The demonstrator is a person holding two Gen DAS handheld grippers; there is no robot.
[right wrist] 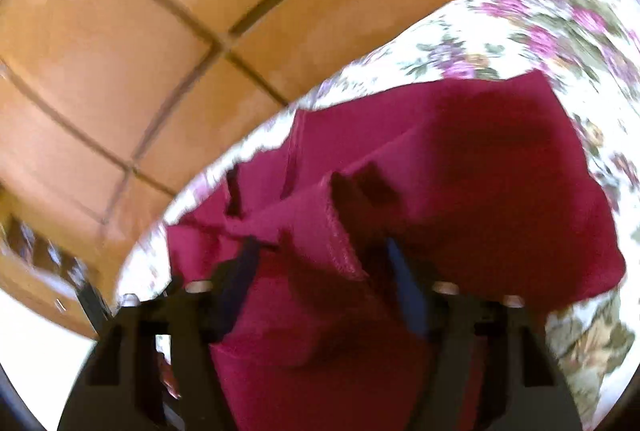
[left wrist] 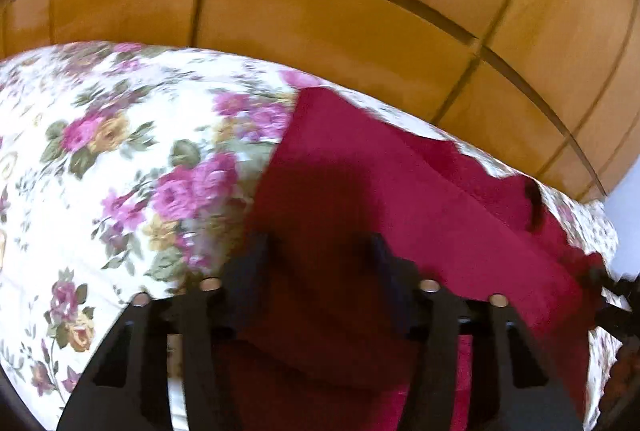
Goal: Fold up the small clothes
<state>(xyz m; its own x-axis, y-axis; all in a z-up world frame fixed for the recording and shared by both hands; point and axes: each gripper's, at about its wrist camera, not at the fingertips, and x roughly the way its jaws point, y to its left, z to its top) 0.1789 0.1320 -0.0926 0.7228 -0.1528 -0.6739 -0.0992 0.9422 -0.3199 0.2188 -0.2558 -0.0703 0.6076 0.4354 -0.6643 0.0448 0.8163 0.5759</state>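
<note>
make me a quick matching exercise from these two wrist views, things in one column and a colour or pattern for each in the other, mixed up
Things:
1. garment
2. bedspread
3. floor tiles
4. left gripper

Colours or patterns:
A. white with pink and yellow flowers
B. black fingers
C. orange-brown with dark grout lines
D. plain deep red

Pairs: 1-D, 2-A, 3-C, 4-B
</note>
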